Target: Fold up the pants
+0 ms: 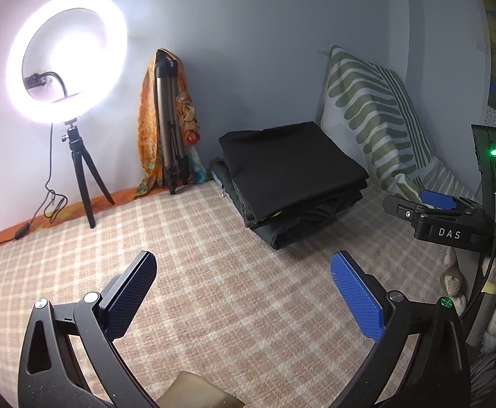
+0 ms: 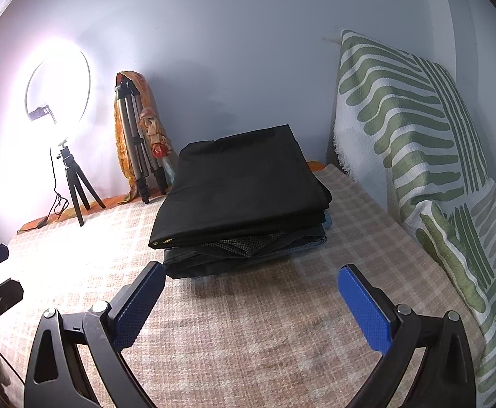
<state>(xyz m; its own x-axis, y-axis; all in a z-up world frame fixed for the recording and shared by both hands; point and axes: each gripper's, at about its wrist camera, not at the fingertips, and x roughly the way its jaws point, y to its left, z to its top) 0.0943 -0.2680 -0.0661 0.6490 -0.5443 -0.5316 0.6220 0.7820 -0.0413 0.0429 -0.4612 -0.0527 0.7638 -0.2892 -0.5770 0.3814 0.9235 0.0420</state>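
Your left tool (image 1: pixel 244 292) hovered over the checked bedspread (image 1: pixel 214 272) with its blue pads spread wide and nothing between them. Your right tool (image 2: pixel 251 301) was just as wide apart and just as empty. The folded black pants (image 2: pixel 244 187) lay on top of a stack of folded dark clothes (image 2: pixel 248 251) on the bed, ahead of both tools and touching neither, beside the green-striped pillow (image 2: pixel 411 129) that leaned on the wall. In the far left corner a lit ring light (image 1: pixel 66 57) stood on its small tripod, near a folded tripod (image 1: pixel 171 136) draped with an orange cloth (image 1: pixel 147 125).
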